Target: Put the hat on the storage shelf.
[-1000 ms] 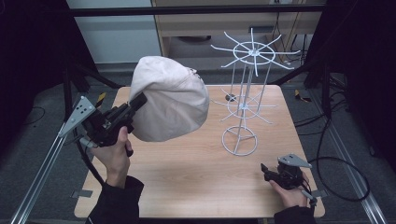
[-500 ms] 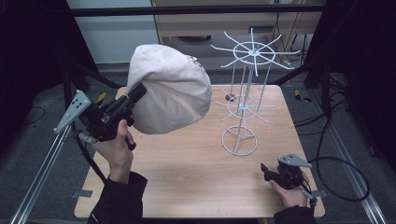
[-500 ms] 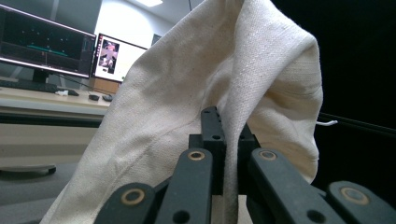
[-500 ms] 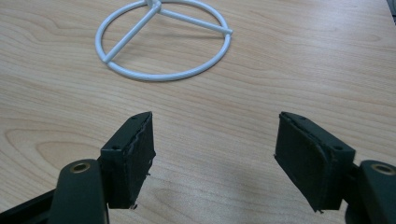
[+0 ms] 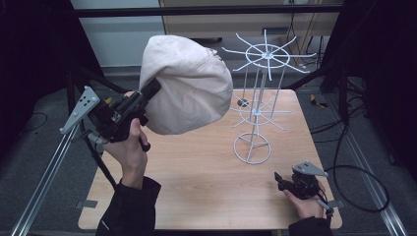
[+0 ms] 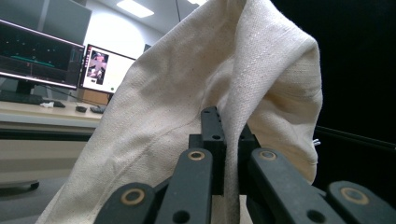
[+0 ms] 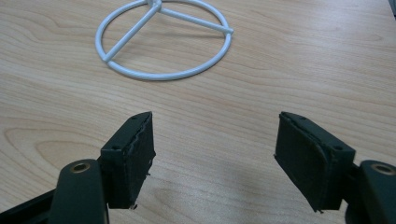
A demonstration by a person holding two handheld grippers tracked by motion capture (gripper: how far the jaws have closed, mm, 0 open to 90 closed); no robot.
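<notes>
A cream cloth cap [image 5: 189, 83] hangs in the air over the table's left half, held by its edge in my left gripper [image 5: 152, 89], which is shut on it. In the left gripper view the cap's fabric [image 6: 196, 93] is pinched between the two black jaws and drapes over them. A white wire rack [image 5: 258, 98] with spoke arms at the top stands right of the cap, its ring base [image 7: 163, 42] on the table. My right gripper [image 5: 282, 181] rests low at the table's front right, open, with bare wood between its pads [image 7: 133, 154].
The wooden table [image 5: 206, 187] has bare room in front and in the middle. A metal frame rail [image 5: 44, 167] runs along the left side. Cables [image 5: 354, 182] lie on the floor at the right. Monitors [image 6: 56, 60] stand on a desk behind.
My left gripper has lifted the cap higher and a little toward the rack. The right gripper has stayed in place.
</notes>
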